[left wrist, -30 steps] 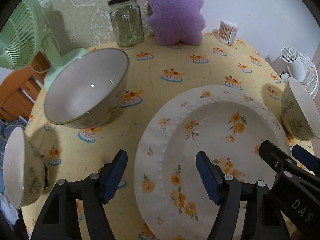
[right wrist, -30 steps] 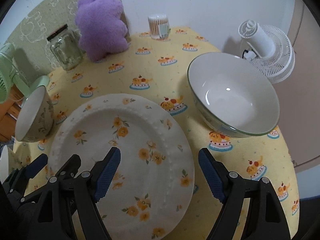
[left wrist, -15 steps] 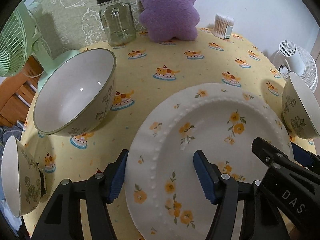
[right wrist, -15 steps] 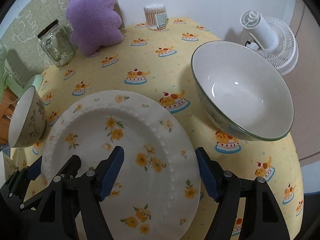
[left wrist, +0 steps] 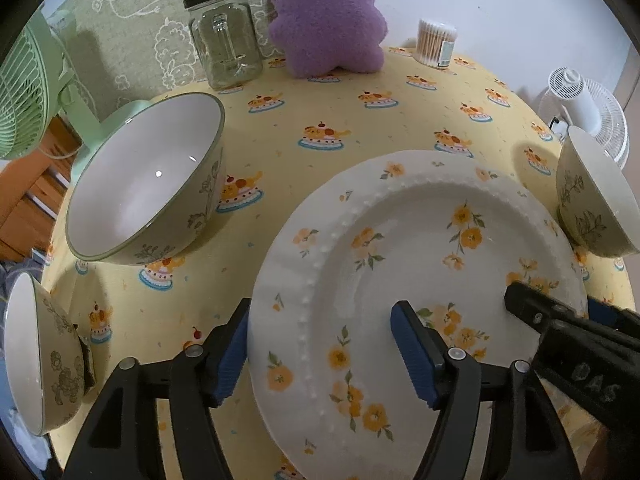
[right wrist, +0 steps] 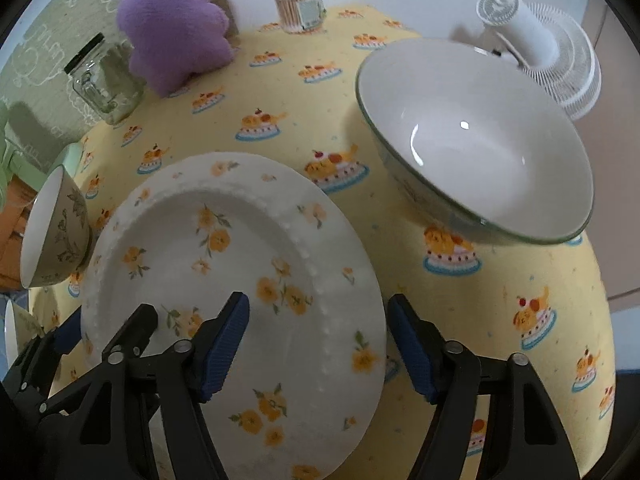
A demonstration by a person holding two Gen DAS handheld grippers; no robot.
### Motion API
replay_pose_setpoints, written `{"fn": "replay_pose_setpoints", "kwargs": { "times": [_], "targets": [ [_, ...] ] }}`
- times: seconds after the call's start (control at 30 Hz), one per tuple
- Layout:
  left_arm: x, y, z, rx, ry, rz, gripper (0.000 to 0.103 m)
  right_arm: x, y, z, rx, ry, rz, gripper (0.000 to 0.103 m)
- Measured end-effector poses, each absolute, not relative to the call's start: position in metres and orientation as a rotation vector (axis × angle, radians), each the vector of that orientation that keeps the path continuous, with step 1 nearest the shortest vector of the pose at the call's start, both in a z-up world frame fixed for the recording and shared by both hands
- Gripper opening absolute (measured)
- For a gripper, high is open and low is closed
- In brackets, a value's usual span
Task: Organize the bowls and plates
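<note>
Yellow cake-print cloth covers the counter [left wrist: 360, 128], white wall behind. Left gripper [left wrist: 320, 352] spread wide, straddling the left rim of the white round plate with orange flowers [left wrist: 420, 240]; one blue pad just outside the rim, the other over the plate's face, contact unclear. Right gripper [right wrist: 318, 344] likewise wide apart, straddling the plate's [right wrist: 224, 264] right rim. Large green-rimmed ceramic bowl [left wrist: 148, 184] sits left of the plate, another large bowl [right wrist: 472, 140] right. Small leaf-pattern bowl [left wrist: 36, 352] at the near left edge. Glass jar [left wrist: 224, 36], purple plush [left wrist: 326, 16], cotton swab tub [left wrist: 436, 42] along the back.
</note>
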State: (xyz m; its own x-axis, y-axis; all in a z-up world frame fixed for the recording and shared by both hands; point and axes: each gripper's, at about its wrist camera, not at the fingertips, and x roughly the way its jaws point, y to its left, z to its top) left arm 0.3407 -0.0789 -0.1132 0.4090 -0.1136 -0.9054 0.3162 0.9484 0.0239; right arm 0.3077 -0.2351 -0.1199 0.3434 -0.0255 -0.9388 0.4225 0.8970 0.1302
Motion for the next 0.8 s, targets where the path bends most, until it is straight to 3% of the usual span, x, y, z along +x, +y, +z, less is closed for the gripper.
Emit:
{"fn": "replay_pose_setpoints", "kwargs": {
  "times": [0.8],
  "targets": [
    [0.330, -0.050, -0.089, 0.144, 1.132, -0.220, 0.065, 0.308, -0.209, -0.102, 0.291, 1.190, -0.298, 0.063]
  ]
}}
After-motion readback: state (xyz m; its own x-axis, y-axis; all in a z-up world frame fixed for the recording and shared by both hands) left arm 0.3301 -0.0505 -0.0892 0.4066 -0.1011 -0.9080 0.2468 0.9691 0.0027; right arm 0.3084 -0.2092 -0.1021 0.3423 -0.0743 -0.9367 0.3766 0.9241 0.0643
